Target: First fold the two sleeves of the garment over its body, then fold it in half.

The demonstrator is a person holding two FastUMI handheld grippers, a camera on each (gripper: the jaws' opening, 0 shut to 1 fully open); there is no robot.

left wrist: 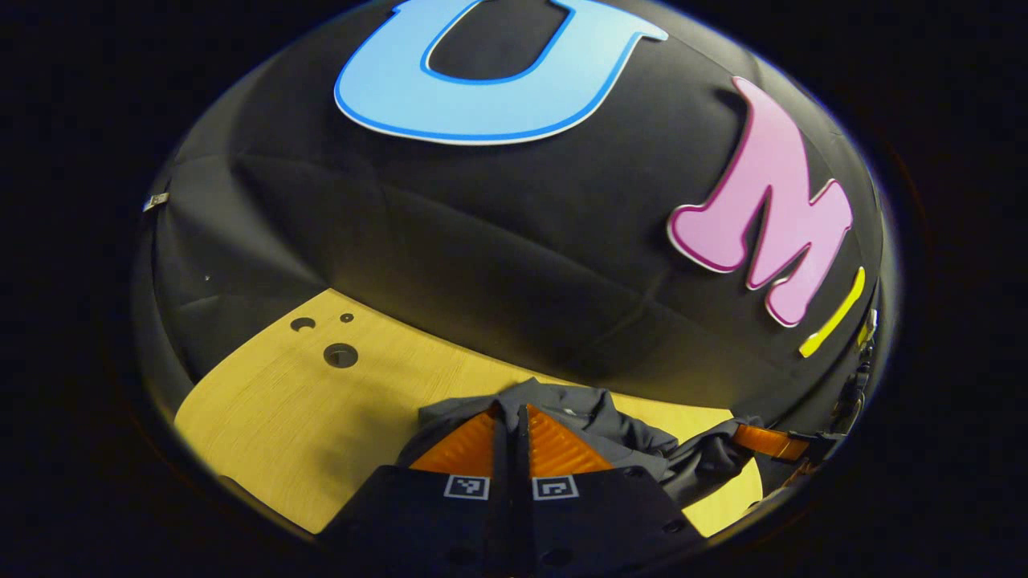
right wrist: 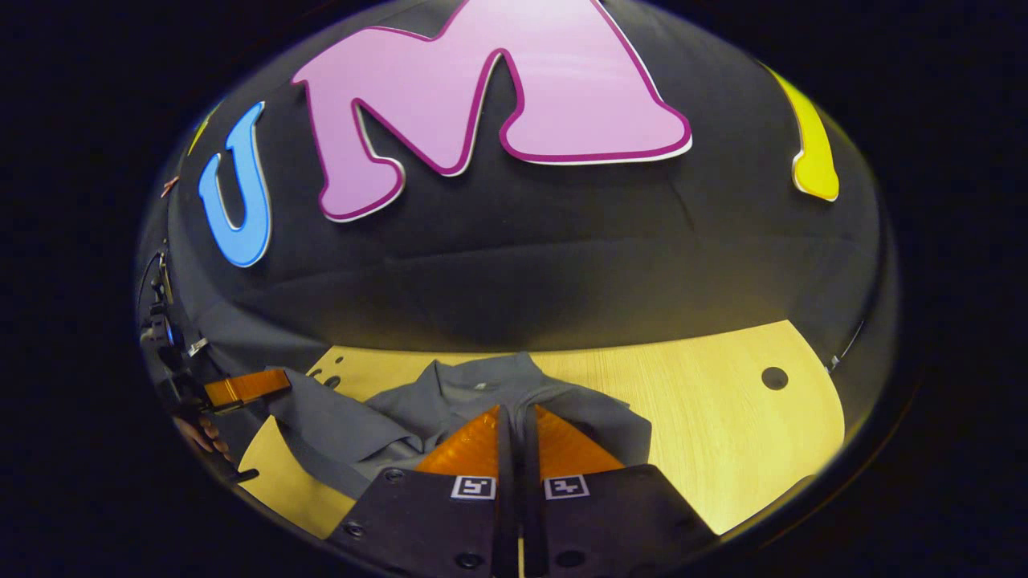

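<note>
Okay, left gripper view: my left gripper (left wrist: 511,413) has its 2 orange fingers pressed together, gripping the grey garment (left wrist: 610,429) at its edge on the wooden table (left wrist: 273,409). Right gripper view: my right gripper (right wrist: 514,416) is likewise closed, pinching the garment (right wrist: 450,401) (collar beyond), bunched mid-table (right wrist: 723,401).

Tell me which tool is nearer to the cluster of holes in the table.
Left. The holes lie just ahead and to the left of the left tool. The right tool is farther off, across the garment from them.
</note>
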